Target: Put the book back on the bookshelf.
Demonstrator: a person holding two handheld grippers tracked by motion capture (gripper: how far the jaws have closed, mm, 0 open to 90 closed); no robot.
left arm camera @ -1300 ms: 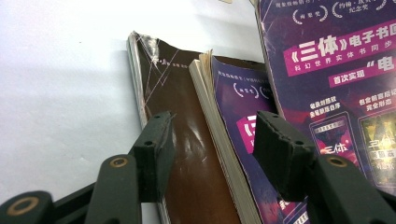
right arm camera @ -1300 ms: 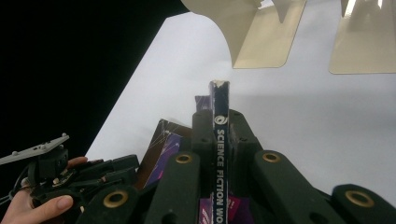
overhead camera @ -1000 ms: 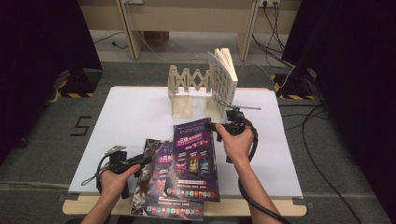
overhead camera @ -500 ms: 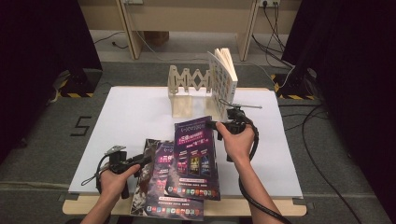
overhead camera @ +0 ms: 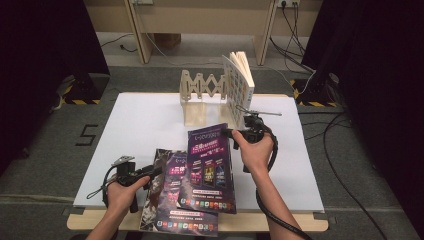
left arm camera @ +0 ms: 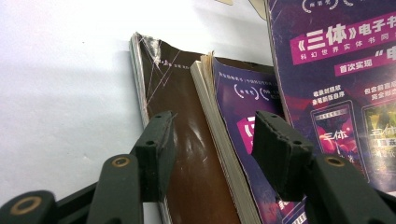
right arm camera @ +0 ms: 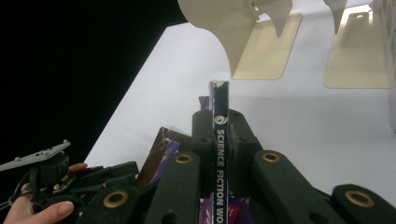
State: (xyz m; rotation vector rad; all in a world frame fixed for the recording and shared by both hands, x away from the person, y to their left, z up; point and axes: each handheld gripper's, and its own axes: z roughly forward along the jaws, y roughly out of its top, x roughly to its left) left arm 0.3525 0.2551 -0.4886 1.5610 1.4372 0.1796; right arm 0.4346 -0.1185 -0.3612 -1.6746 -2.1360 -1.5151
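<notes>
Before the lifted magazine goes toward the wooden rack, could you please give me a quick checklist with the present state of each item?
1. Right gripper jaws clamped on the lifted magazine spine: ok.
2. Left gripper jaws open astride the lower magazines, pressing nothing: ok.
3. Lifted magazine free of the stack: not ok, its lower end overlaps the magazines beneath.
4. Free slot in the wooden rack: ok, bays left of the standing book look empty.
5. Whether the standing book is steady: cannot tell.
</notes>
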